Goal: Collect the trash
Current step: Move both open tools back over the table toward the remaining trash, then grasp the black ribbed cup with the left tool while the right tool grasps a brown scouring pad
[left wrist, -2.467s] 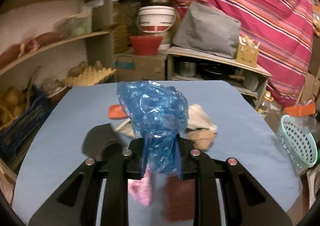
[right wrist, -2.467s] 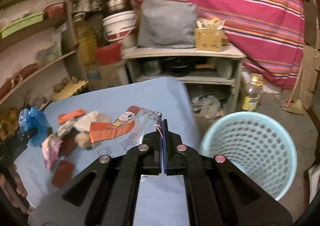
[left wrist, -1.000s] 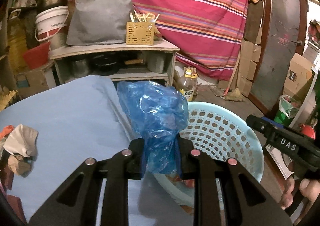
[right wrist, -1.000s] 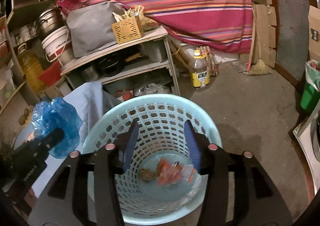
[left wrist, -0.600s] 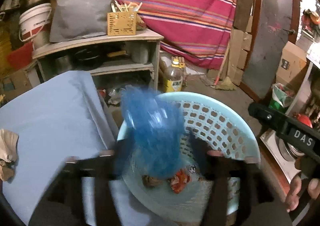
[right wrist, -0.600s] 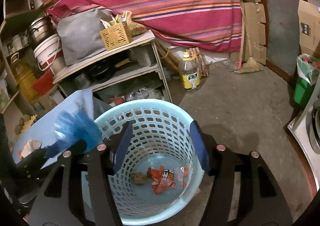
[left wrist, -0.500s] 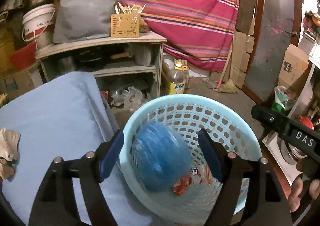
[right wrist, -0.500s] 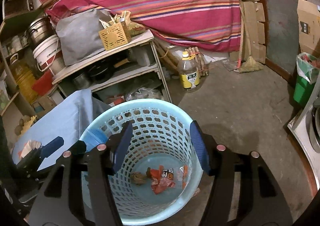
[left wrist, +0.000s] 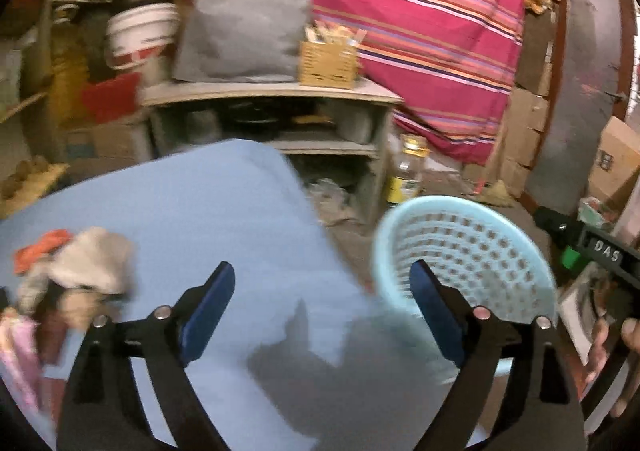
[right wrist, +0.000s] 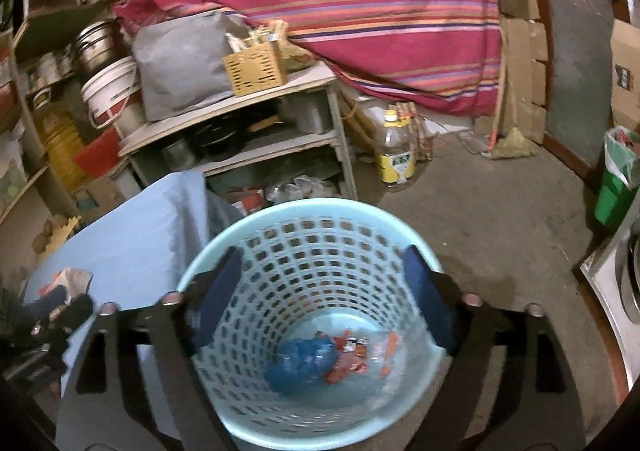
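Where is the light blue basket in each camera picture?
Left wrist: the basket stands at right, on the floor beside the blue table.
Right wrist: the basket fills the lower middle, trash inside.
Shared landmark: the yellow-labelled bottle behind it.

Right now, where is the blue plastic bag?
In the right wrist view, the blue plastic bag lies at the bottom of the light blue basket, left of the orange wrappers.
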The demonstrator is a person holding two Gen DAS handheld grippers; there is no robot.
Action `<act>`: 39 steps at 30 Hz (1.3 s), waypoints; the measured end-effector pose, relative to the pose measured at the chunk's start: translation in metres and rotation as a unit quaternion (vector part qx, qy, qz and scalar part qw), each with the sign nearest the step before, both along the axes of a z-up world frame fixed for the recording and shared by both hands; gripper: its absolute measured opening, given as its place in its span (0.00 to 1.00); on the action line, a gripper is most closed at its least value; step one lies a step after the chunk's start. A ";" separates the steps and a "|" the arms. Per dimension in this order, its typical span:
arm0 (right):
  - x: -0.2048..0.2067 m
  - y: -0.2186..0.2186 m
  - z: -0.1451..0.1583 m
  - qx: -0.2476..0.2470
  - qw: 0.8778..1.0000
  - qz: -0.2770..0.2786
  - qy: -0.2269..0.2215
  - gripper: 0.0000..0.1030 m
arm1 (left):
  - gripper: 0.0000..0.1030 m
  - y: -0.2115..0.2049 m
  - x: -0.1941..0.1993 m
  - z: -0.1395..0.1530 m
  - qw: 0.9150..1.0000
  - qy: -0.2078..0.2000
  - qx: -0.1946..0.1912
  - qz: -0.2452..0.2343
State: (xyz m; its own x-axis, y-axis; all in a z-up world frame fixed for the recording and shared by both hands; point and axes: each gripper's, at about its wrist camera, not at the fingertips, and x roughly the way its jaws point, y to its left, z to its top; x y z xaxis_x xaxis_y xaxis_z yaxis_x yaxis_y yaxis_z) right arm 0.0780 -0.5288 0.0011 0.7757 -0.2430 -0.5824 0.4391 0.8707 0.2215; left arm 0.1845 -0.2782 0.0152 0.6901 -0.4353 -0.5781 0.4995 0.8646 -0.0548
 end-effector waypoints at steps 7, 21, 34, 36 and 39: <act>0.023 0.067 0.003 -0.033 0.999 0.034 0.008 0.96 | 0.92 0.112 0.008 0.003 0.996 -0.018 0.039 0.082; 0.073 0.193 -0.001 -0.050 0.992 0.118 0.018 0.96 | 0.96 0.294 0.039 -0.015 0.970 -0.003 0.041 0.239; 0.105 0.280 -0.018 -0.106 0.973 0.200 0.052 0.96 | 0.96 0.347 0.083 -0.058 0.964 0.094 0.010 0.250; 0.106 0.290 -0.021 -0.121 0.969 0.208 0.055 0.96 | 0.96 0.343 0.083 -0.065 0.963 0.096 0.027 0.249; 0.108 0.305 -0.025 -0.145 0.963 0.218 0.061 0.96 | 0.96 0.344 0.089 -0.071 0.963 0.102 0.033 0.247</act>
State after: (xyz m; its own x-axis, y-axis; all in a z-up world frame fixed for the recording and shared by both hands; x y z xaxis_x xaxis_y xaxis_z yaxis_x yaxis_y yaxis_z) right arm 0.1855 -0.2238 -0.0238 0.7707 -0.0754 -0.6327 0.0243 0.9957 -0.0891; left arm 0.2732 0.0657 -0.0560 0.6731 -0.0409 -0.7384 0.0121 0.9989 -0.0443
